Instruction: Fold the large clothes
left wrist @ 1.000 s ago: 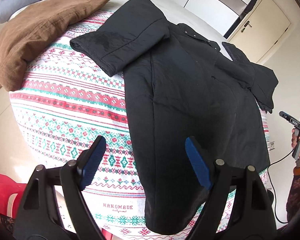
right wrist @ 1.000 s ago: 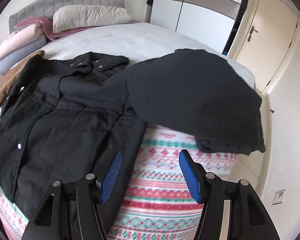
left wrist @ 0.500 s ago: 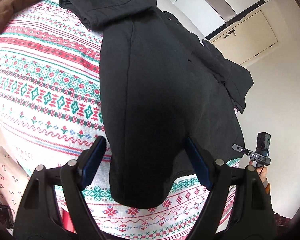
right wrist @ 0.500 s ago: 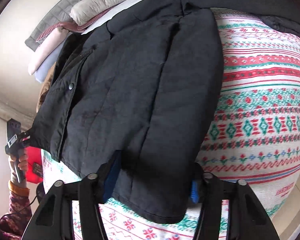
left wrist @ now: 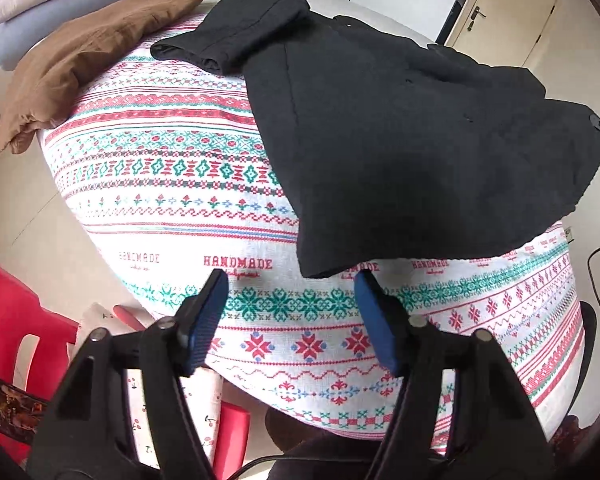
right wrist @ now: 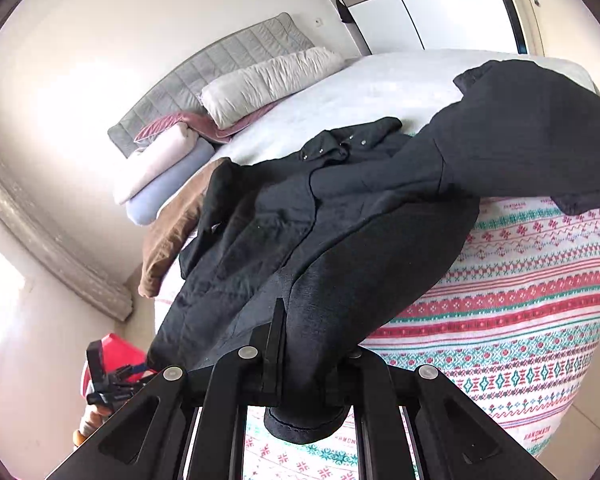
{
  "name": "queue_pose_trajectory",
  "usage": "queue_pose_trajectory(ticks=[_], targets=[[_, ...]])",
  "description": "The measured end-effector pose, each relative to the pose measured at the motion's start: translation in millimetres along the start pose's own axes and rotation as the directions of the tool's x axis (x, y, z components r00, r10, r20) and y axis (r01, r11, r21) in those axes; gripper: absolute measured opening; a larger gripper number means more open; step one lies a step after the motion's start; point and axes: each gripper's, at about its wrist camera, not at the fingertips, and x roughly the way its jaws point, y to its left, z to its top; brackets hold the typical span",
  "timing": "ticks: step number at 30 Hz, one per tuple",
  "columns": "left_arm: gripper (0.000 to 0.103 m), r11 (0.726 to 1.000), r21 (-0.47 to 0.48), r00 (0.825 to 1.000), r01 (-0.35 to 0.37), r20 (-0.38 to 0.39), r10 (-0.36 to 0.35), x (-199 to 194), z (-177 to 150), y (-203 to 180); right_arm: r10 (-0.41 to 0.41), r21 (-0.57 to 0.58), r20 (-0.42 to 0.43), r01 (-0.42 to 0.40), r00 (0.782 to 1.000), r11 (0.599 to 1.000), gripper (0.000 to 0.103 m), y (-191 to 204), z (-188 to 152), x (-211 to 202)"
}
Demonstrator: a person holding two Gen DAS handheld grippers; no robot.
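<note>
- The black jacket (left wrist: 420, 128) lies spread across the foot of the bed (left wrist: 160, 168), on the patterned red-and-green cover, its hem nearest me and its collar further up toward the pillows (right wrist: 268, 80)
- It reads to me as padded and quilted: soft, limp, fairly bulky, with enough weight to sag from any single pinch rather than hold a line
- My right gripper (right wrist: 300, 376) has its jaws closing hard on the hem corner of the jacket; a roll of dark cloth bulges out below the fingers, so the pads are already pressing on it
- My left gripper (left wrist: 288, 312) is closing too, but nothing sits between the blue pads (left wrist: 204, 320); the other hem corner hangs just above and beyond its tips, not touched
- I judge the hem corners the right places to take hold, since the stitched edge is thicker and less likely to slip through the pads than the smooth body panel
- One sleeve (left wrist: 236, 36) sticks out to the side near the brown cloth (left wrist: 84, 56); it will flop and drag if I lift the body quickly
- With only one corner pinched, I expect the cloth to twist and bunch, so both corners should rise together
</note>
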Motion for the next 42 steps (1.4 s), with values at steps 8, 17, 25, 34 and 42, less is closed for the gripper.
queue_pose_trajectory(ticks=[8,17,25,34,42], targets=[[0.004,0.985,-0.119,0.979,-0.126,0.142,0.143,-30,32,-5,-0.058,0.100,0.085,0.049,0.995,0.994,0.009,-22,19,-28],[0.003,0.987,0.143,0.978,-0.066,0.207,0.035,-166,25,-69,-0.133,0.176,0.068,0.120,0.989,0.977,0.010,-63,7,-99],[0.045,0.945,0.326,0.999,-0.036,0.030,0.027,-135,-29,-92,-0.269,0.081,-0.211,0.291,0.940,0.953,0.039,-90,-71,-69],[0.080,0.966,0.232,0.989,-0.111,0.120,0.085,-129,22,-63,-0.375,0.034,-0.117,0.381,0.920,0.924,0.056,-84,-44,-98],[0.080,0.985,-0.112,0.988,-0.132,0.061,0.139,-31,102,52,-0.336,0.065,-0.082,0.342,0.938,0.938,0.068,-70,-12,-89]])
